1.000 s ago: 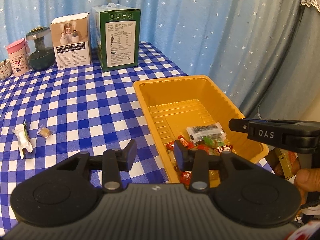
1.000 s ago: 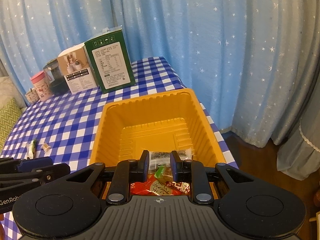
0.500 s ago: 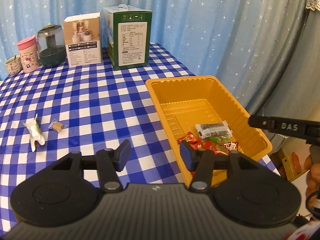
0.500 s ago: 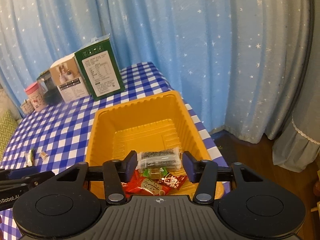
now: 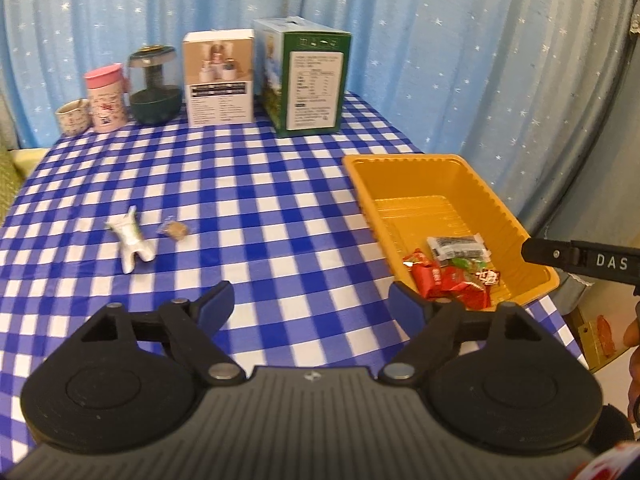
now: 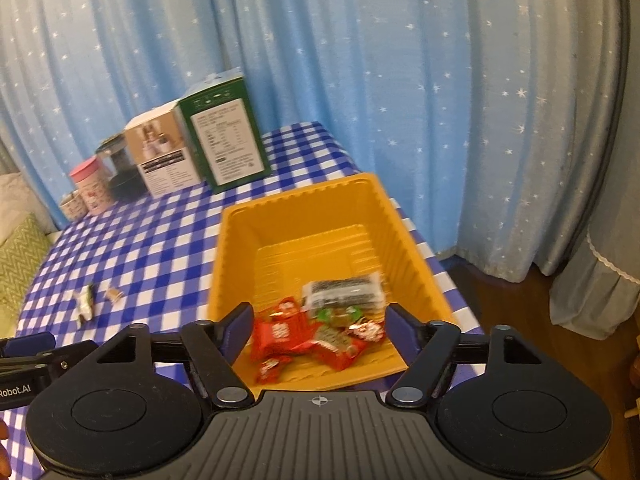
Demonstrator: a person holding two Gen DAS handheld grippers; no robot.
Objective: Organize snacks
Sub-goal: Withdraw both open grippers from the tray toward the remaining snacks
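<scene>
Both grippers' jaws, nearly together a second ago, are opening with nothing between them: left gripper [image 5: 310, 300] over the checked table [image 5: 256, 208], right gripper [image 6: 318, 324] above the yellow plastic tray [image 6: 404, 240]. Red-wrapped snacks [image 6: 296, 336] lie inside; the white wrapper [image 5: 130, 244] and small brown candy [image 5: 175, 231] at middle left remain.

Soft even light, slight motion blur, fisheye-bent dark corners.

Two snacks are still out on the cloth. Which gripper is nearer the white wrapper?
Left. The left gripper hangs just right of the white wrapper; the right gripper is over the yellow tray, farther off. Both jaws are opening, empty.
</scene>
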